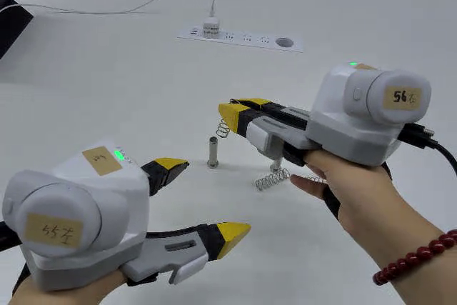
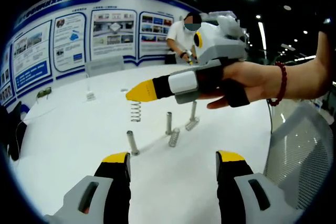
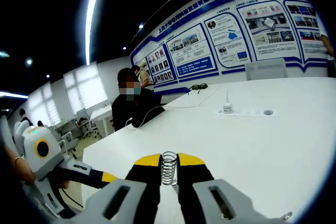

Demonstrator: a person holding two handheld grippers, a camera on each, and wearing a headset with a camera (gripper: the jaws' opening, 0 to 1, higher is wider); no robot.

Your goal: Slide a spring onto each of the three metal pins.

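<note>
Right gripper (image 1: 230, 114) clamped on a spring (image 1: 223, 128), coil upright between the yellow tips, just beside the near pin (image 1: 213, 151), which stands bare on the white worktop (image 1: 107, 83). Left gripper (image 1: 202, 198) spread wide, holding nothing, low over the worktop. Left gripper view: second spring (image 2: 174, 137) lies beside the middle pin (image 2: 168, 123), third spring (image 2: 191, 124) at the foot of the far pin (image 2: 193, 109).

On my head feed, the right gripper (image 1: 234, 111) covers all but the foot of a pin (image 1: 275, 166) at 5 o'clock from its tips. The held spring (image 1: 223, 128) sits half behind a jaw tip. The hand (image 1: 350, 191) hides most of a loose spring (image 1: 315, 178) at its 9 o'clock.
</note>
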